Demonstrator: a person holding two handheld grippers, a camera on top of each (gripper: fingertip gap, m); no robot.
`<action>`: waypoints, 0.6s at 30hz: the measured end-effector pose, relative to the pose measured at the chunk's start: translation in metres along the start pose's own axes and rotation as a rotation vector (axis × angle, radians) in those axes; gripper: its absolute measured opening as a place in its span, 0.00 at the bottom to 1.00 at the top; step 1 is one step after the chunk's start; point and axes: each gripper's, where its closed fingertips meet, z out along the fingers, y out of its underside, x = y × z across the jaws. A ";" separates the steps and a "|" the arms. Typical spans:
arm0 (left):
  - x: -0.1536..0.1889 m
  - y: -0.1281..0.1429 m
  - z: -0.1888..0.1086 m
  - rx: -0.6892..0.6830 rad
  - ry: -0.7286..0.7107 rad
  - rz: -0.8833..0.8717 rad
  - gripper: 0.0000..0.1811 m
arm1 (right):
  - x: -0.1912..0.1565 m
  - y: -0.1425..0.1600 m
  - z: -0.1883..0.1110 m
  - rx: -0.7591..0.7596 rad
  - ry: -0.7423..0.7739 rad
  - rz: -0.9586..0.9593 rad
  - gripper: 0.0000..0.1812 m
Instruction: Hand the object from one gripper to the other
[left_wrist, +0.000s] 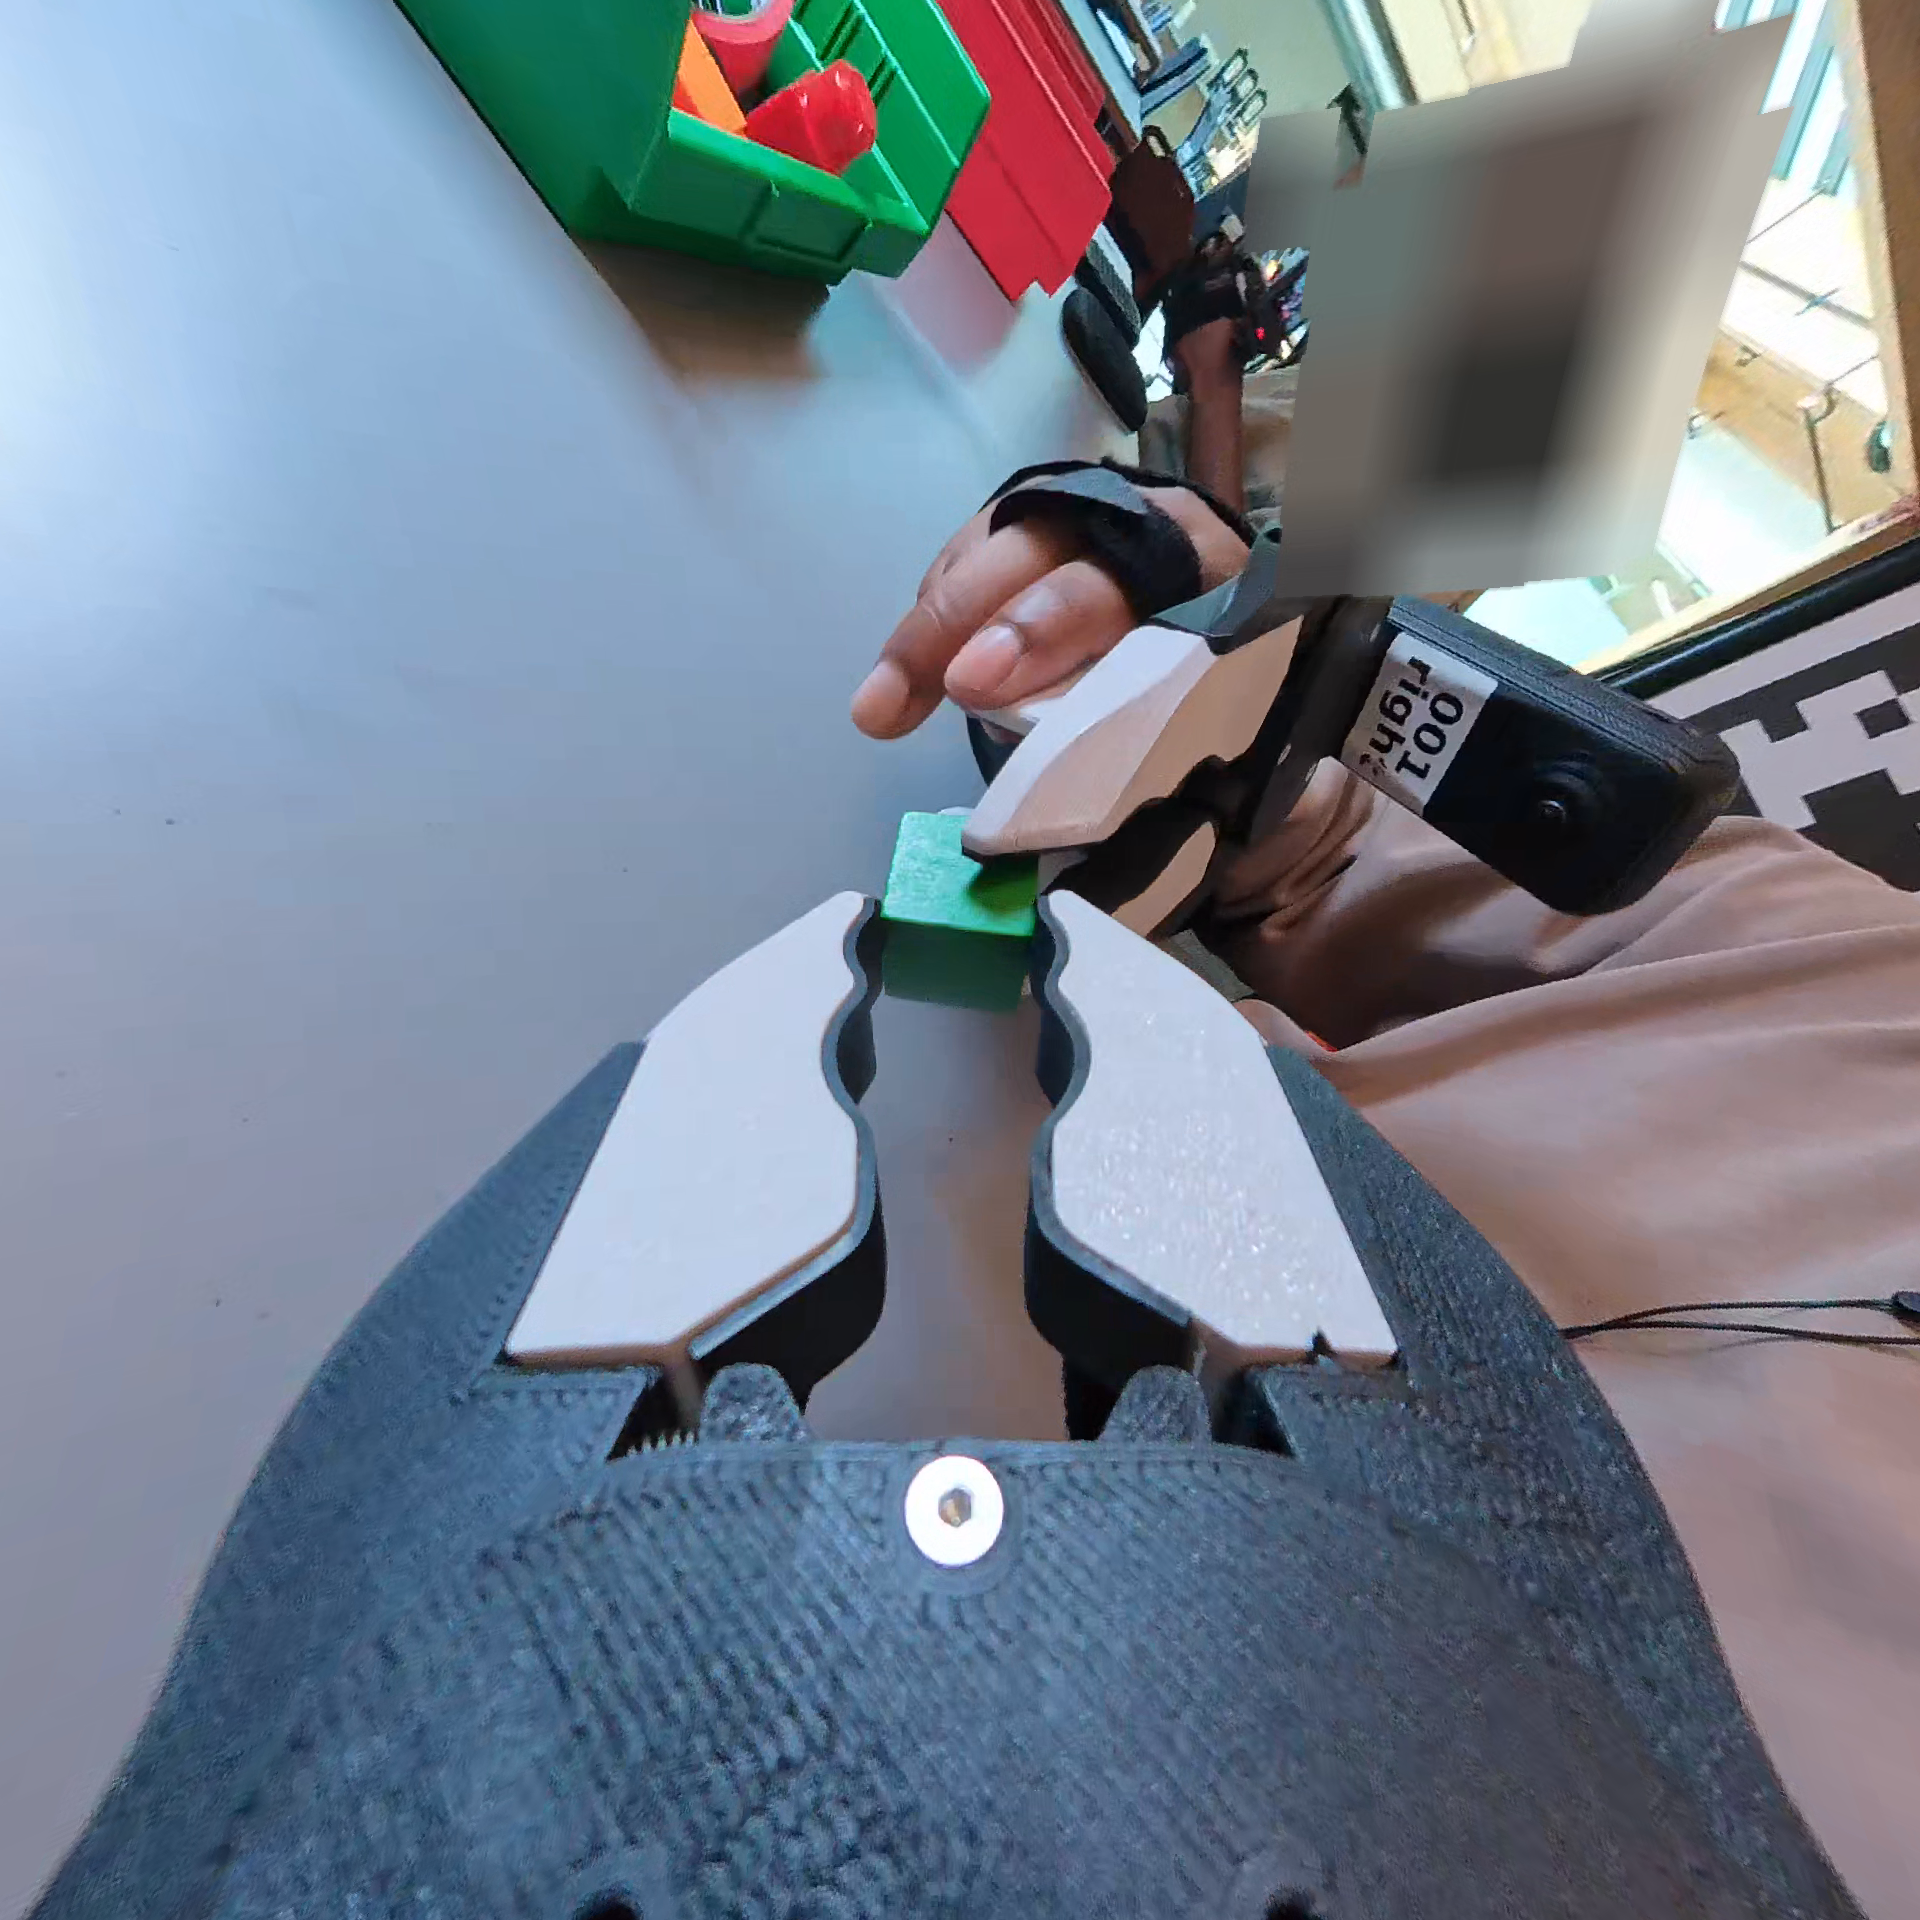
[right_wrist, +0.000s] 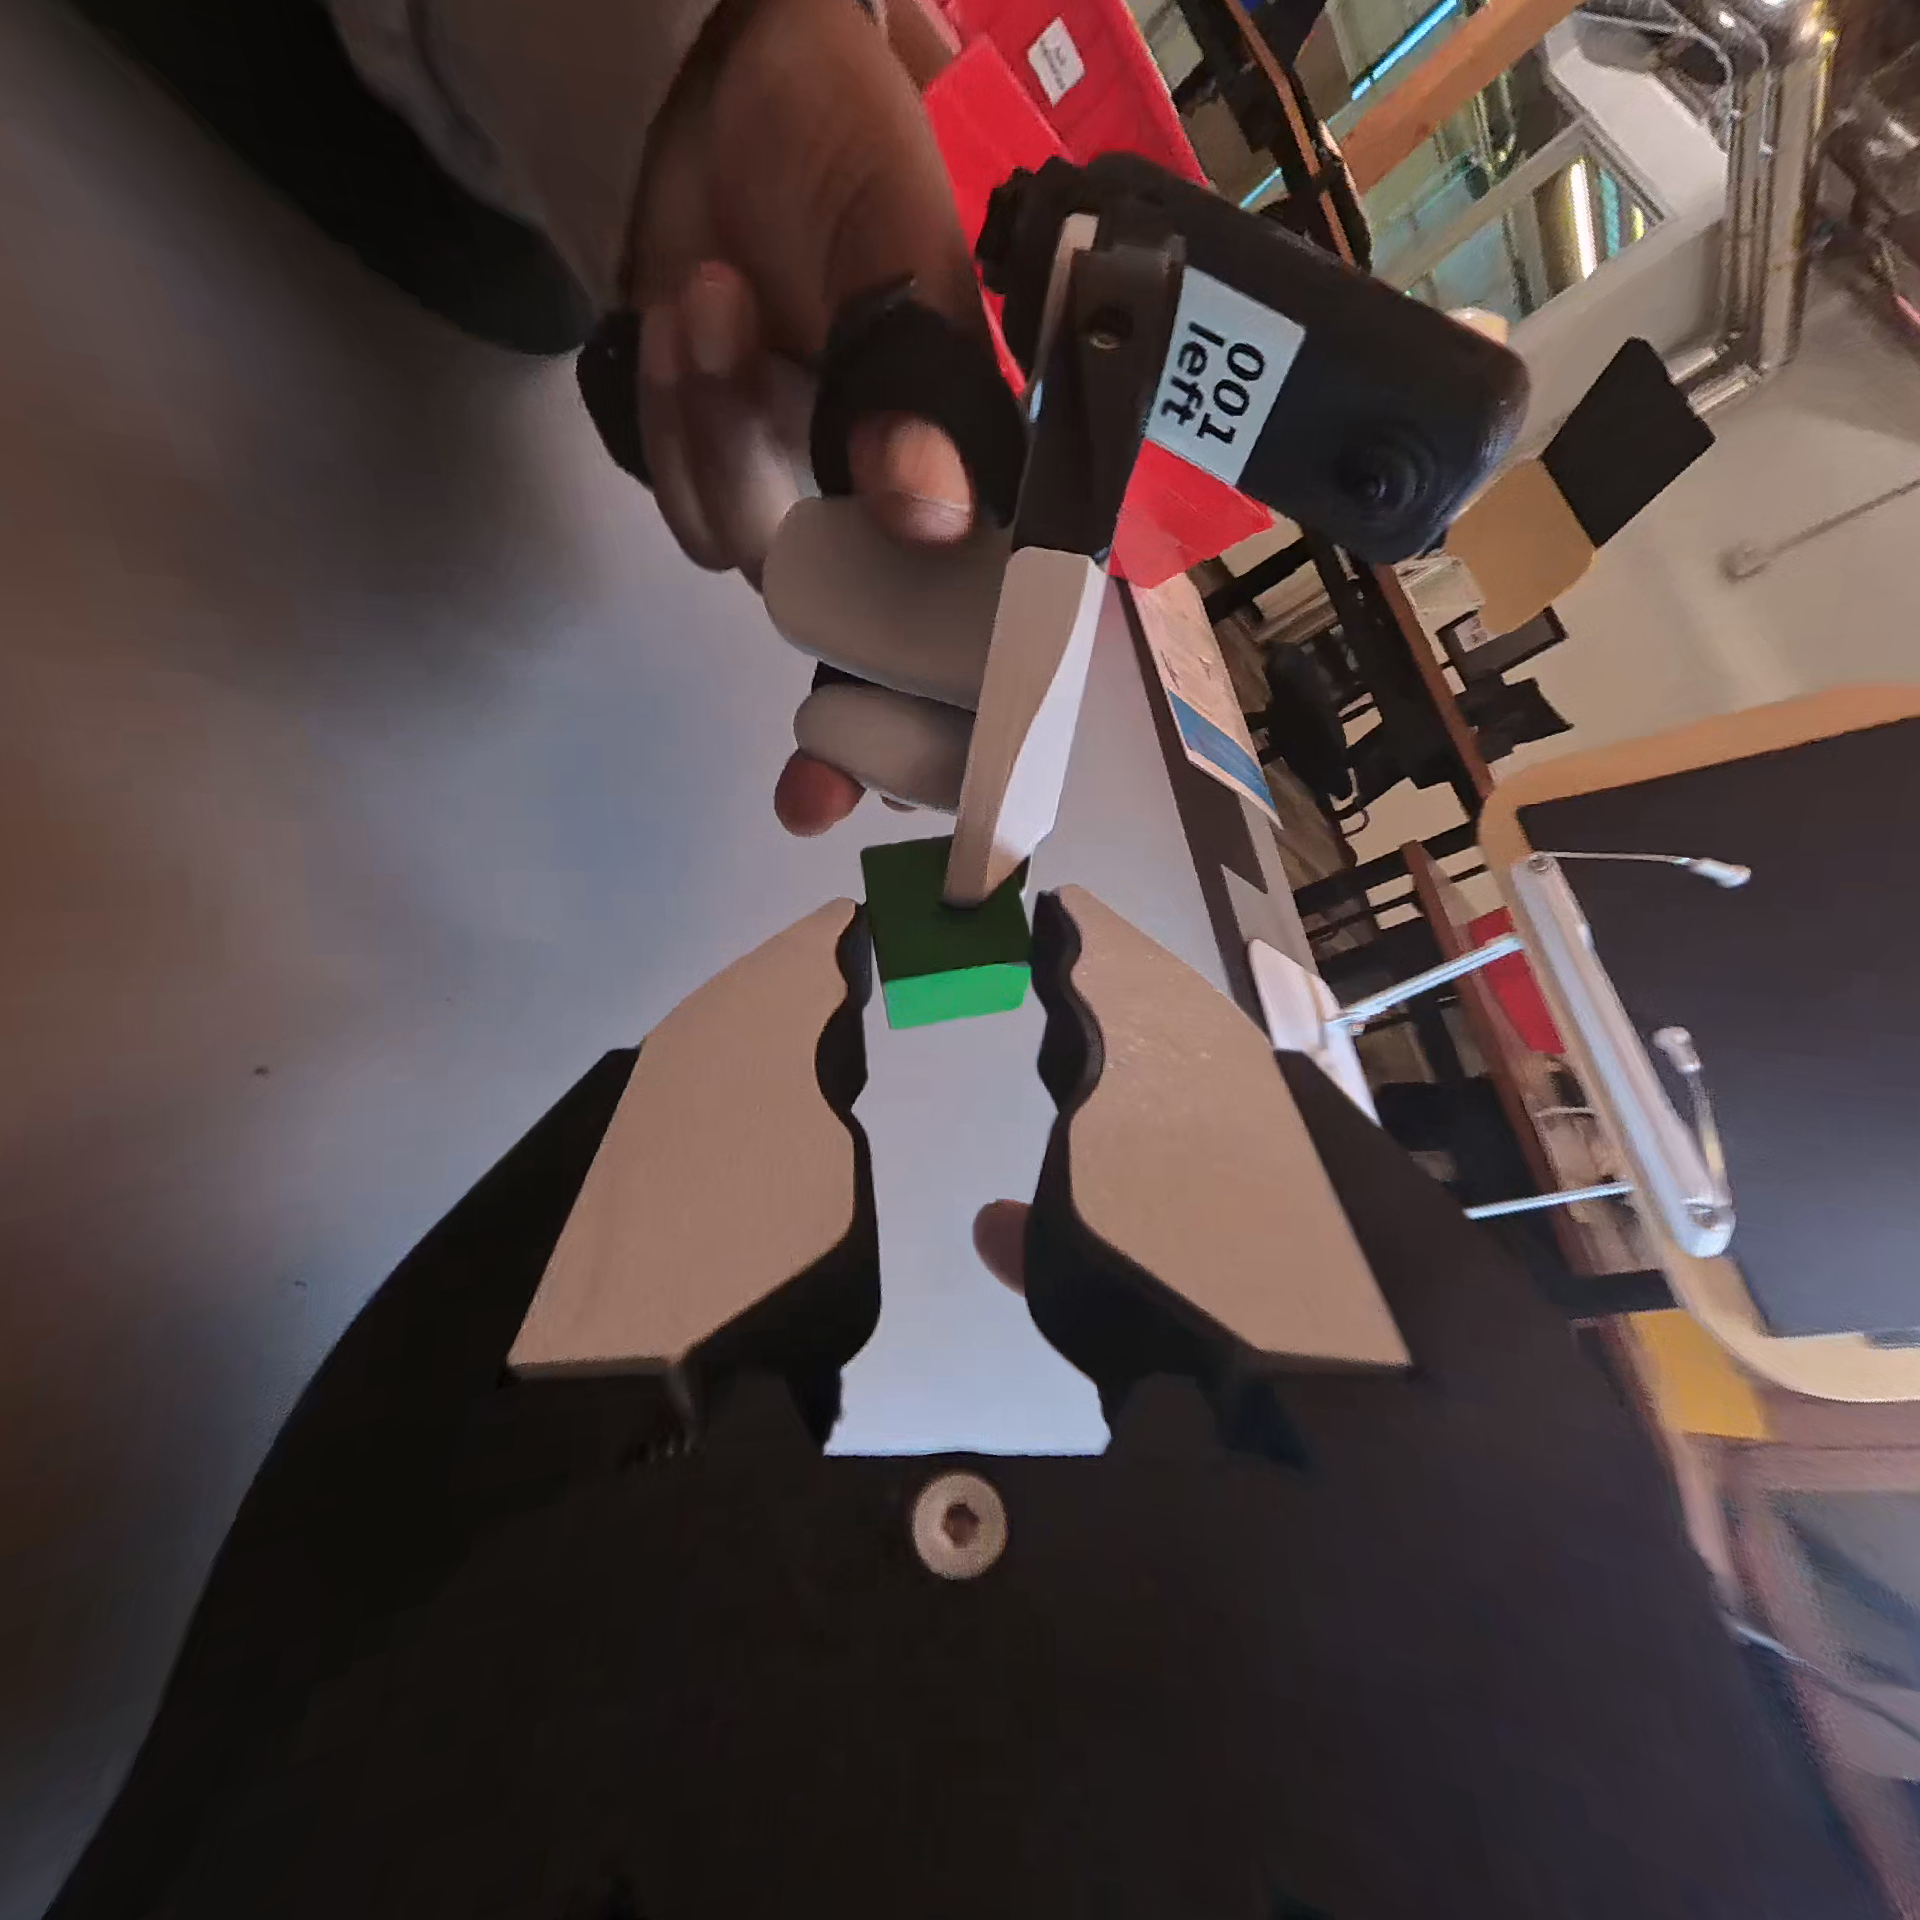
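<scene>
A small green block (left_wrist: 951, 961) is held in the air above the grey table (left_wrist: 312, 675) between both grippers. My left gripper (left_wrist: 956, 914) has a fingertip pressed to each side of the block. My right gripper (left_wrist: 1023, 868) comes in from the right, with one finger flat on the block's upper face and the other under it. In the right wrist view, my right gripper (right_wrist: 948, 920) flanks the block (right_wrist: 951, 982) with both tips touching it. The left gripper (right_wrist: 977, 894) reaches down from above; one of its fingers lies across the block's face and the other is hidden behind it.
A green bin (left_wrist: 790, 218) holding red and orange pieces stands at the far edge of the table, with a red bin (left_wrist: 1029, 156) next to it. The person's hands (left_wrist: 966, 634) hold both grippers. Chairs and desks (right_wrist: 1610, 935) lie beyond the table edge. The grippers are tip to tip, or close to it.
</scene>
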 end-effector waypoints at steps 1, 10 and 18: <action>0.003 -0.003 -0.001 0.022 0.028 0.001 0.15 | 0.003 -0.002 -0.002 0.026 -0.013 0.082 0.16; 0.044 -0.036 -0.019 0.273 -0.085 0.703 0.29 | 0.054 -0.040 -0.043 0.614 -0.404 1.228 0.16; 0.053 -0.020 -0.005 0.226 -0.243 1.063 0.23 | 0.023 -0.057 -0.032 0.621 -0.820 1.549 0.16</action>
